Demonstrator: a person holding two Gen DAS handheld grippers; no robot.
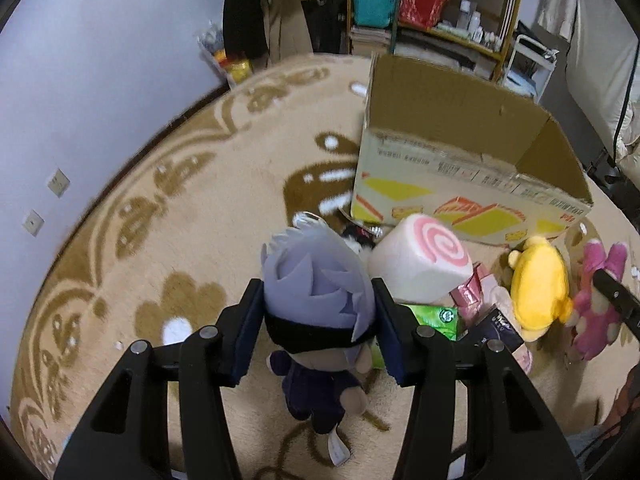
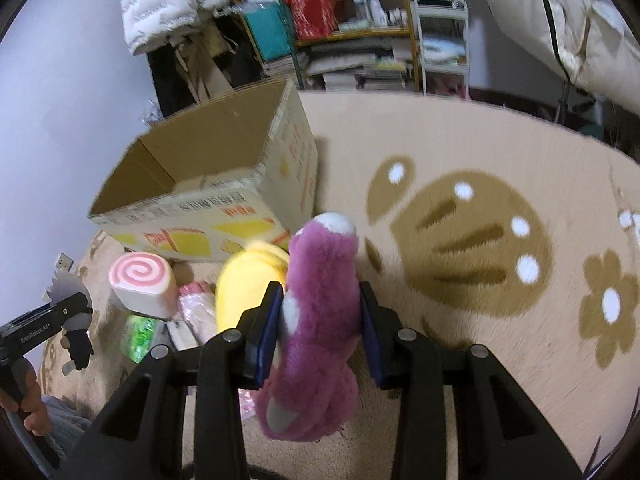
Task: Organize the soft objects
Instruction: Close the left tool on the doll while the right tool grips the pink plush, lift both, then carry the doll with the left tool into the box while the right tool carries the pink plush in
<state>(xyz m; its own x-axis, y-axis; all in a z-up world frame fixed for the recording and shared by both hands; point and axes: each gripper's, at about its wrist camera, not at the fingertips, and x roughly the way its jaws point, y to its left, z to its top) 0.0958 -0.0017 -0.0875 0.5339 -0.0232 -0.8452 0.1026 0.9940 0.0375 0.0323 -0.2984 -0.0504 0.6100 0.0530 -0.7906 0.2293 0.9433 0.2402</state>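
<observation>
From the left wrist, the left claw (image 1: pixel 318 316) is clamped on the head of a grey-haired plush doll in dark clothes (image 1: pixel 316 320), lower centre; carry it level over the open cardboard box with yellow cake pictures (image 1: pixel 472 184), upper right. Box print is unreadable.

From the right wrist, the right claw (image 2: pixel 320 328) grips a purple furry plush toy (image 2: pixel 320 312), centre; keep the squeeze firm until it is above the box.

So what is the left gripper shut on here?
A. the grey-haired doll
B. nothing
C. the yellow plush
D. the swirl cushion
A: the left gripper clamps the grey-haired doll by its head, while the yellow plush and swirl cushion lie on the rug.
</observation>
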